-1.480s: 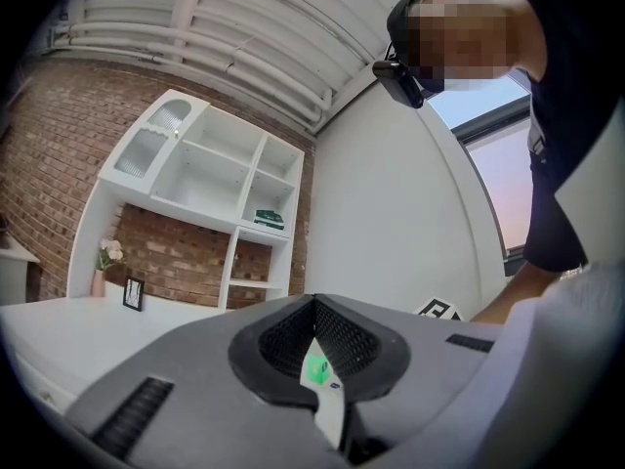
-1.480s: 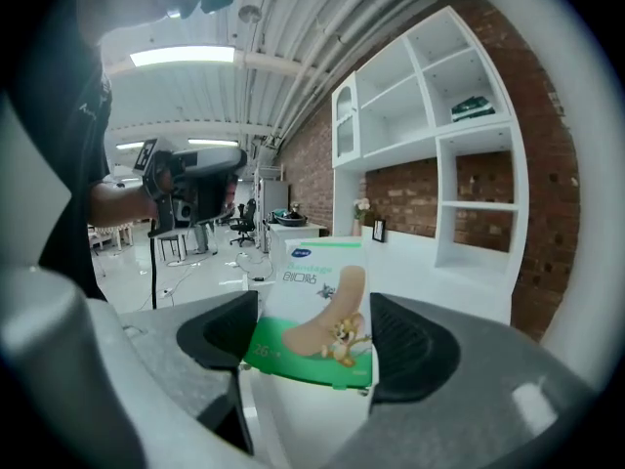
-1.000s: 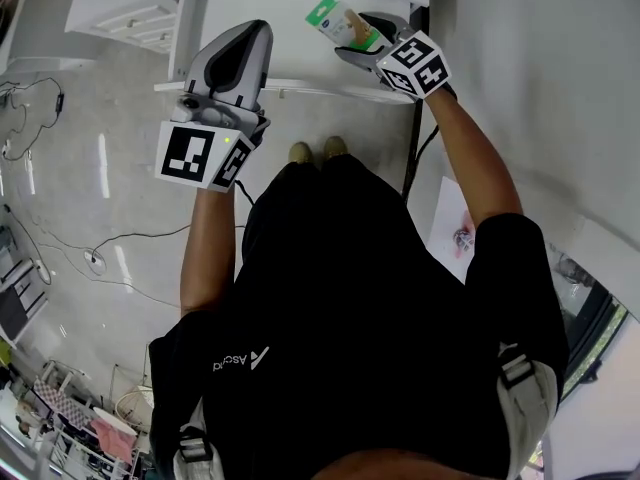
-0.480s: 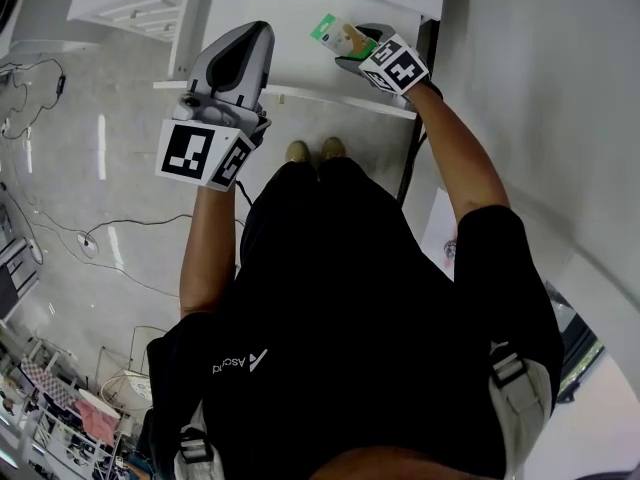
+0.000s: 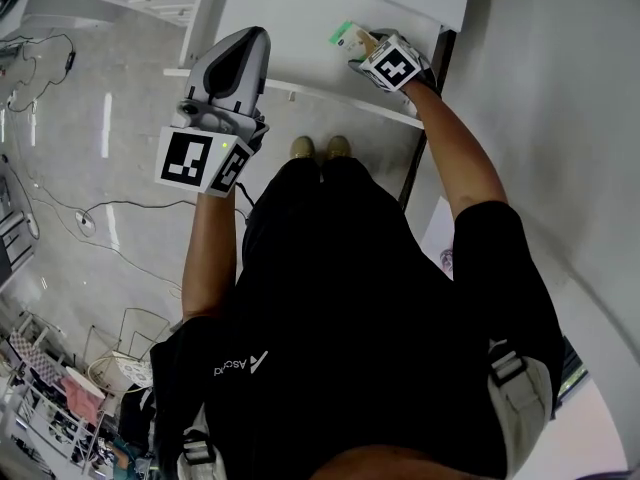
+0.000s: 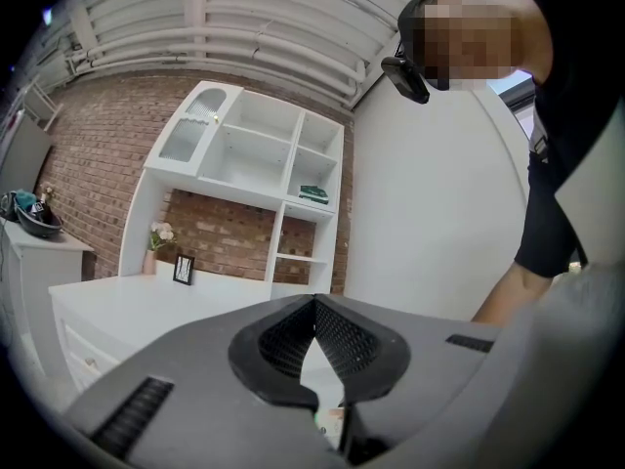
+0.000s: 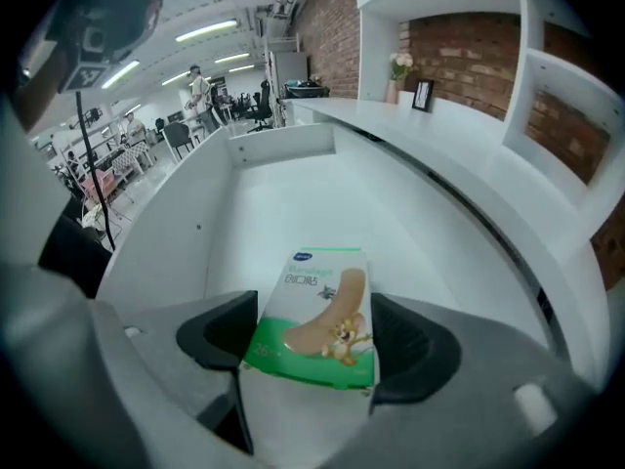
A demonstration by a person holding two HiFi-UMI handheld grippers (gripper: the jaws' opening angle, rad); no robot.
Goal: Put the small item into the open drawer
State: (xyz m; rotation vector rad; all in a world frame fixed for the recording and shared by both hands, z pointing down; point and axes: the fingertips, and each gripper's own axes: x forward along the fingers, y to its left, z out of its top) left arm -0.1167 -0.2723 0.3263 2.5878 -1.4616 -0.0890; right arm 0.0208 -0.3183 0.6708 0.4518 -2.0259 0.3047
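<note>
A small green and white box of plasters (image 7: 317,311) sits between the jaws of my right gripper (image 7: 317,342), which is shut on it. It hangs over the inside of the open white drawer (image 7: 273,203). In the head view the same box (image 5: 352,36) pokes out past my right gripper (image 5: 372,50), above the drawer (image 5: 290,38) near its right side. My left gripper (image 5: 242,48) is held up over the drawer's left part, jaws shut with nothing in them. Its pads meet at the tips in the left gripper view (image 6: 314,306).
A white shelf unit (image 6: 254,154) stands against a brick wall, with a small picture frame (image 6: 183,269) and flowers (image 6: 156,234) on the desk top (image 7: 439,154). The person's shoes (image 5: 318,148) are under the drawer front. Cables (image 5: 90,223) lie on the floor at left.
My right gripper has carried the box farther out and to the right over the drawer. The left gripper has stayed about where it was.
</note>
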